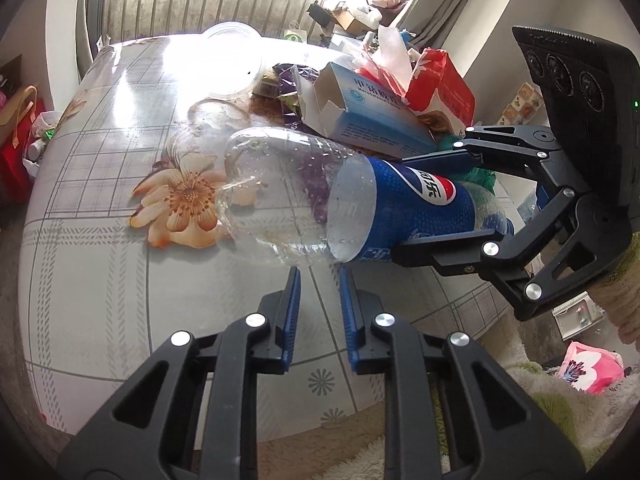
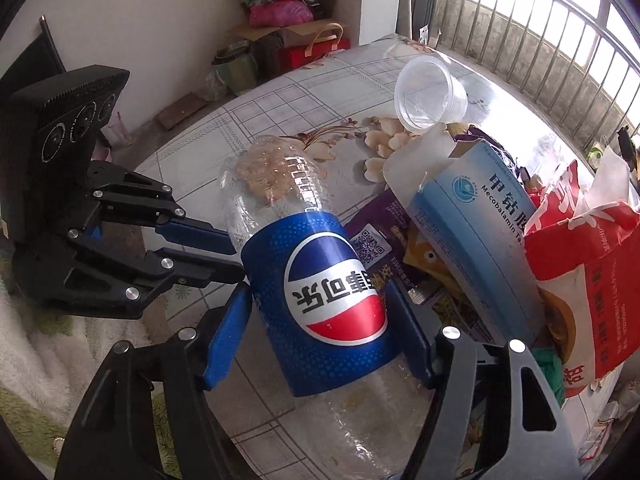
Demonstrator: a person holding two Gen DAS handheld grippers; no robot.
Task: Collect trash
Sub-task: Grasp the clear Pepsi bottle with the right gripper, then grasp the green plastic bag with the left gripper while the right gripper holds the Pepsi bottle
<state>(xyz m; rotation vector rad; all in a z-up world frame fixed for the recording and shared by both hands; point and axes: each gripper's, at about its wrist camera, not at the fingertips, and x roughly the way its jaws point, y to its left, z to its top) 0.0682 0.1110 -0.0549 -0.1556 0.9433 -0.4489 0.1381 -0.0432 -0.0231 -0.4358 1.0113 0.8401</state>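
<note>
The right gripper point(image 2: 320, 328) is clamped on a clear plastic Pepsi bottle point(image 2: 316, 280), its two blue fingers point(image 2: 226, 336) pressed against opposite sides of the blue label band, so the jaws stand as far apart as the bottle is wide. In the left wrist view the same gripper point(image 1: 394, 200) comes in from the right with the bottle point(image 1: 304, 200) lying roughly level between its fingers, the clear base end pointing out over the table point(image 1: 100, 184) and the neck end hidden behind the gripper body. The bottle looks empty apart from droplets clinging to the inside wall, and its label carries the red, white and blue roundel with Chinese characters. The left gripper point(image 1: 318, 280) holds nothing; its blue fingers point(image 1: 294, 292) stand a narrow gap apart, nearly parallel, with the tips just below the bottle's side, and whether they touch it cannot be told. The table is covered with a grey checked cloth printed with an orange flower point(image 1: 184, 204). Just beside the bottle, further back, lies a heap of litter: an opened light blue medicine box point(image 2: 476, 236), a torn red and white packet point(image 2: 592, 272) and purple wrappers point(image 2: 380, 220). A clear plastic cup point(image 2: 430, 94) lies tipped on its side beyond the heap.
</note>
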